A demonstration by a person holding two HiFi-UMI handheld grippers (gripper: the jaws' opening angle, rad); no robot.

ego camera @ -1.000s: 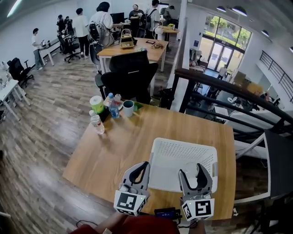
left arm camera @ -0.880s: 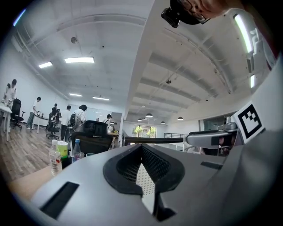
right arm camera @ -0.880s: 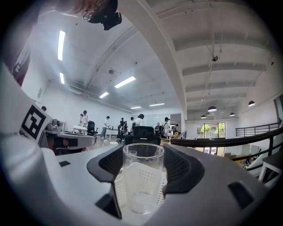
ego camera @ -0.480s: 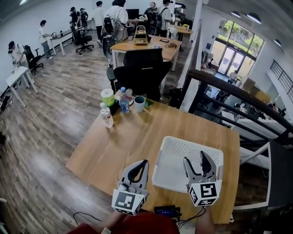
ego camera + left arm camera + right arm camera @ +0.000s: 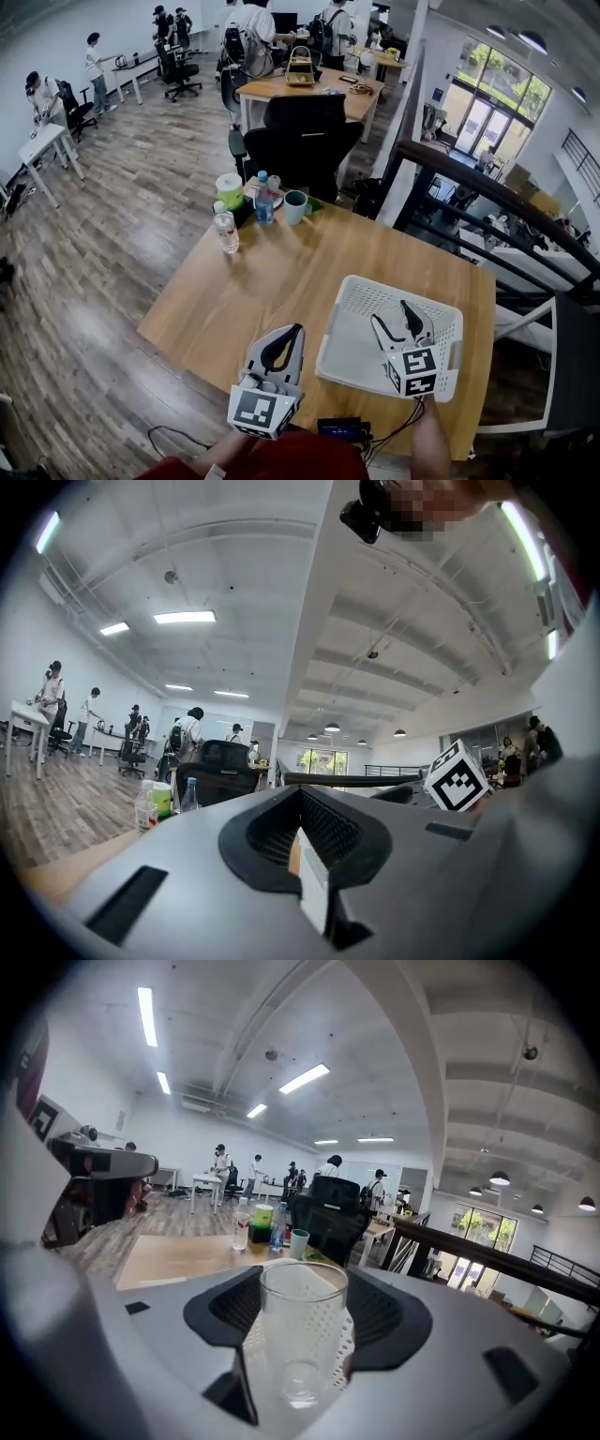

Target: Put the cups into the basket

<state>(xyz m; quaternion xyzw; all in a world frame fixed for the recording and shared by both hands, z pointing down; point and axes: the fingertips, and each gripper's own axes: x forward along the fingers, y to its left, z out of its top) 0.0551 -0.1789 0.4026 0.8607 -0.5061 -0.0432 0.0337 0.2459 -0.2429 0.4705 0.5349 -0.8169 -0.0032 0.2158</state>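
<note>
- Two jaws of the right gripper [image 5: 394, 317] clamped a clear cup [image 5: 302, 1335], which stood upright between the black pads.
- That gripper hung over the white basket [image 5: 349, 309], the cup above its inside. Whether the cup touched the basket's floor could not be told.
- The left gripper [image 5: 294, 334] sat just left of the basket, over the wooden table [image 5: 244, 281], jaws together on nothing.
- One teal mug [image 5: 294, 207] stood at the table's far corner, well apart from the basket.

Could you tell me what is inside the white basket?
The basket shows a bare floor and the right tool shut on a clear cup; the patch beneath the tool is covered.
</note>
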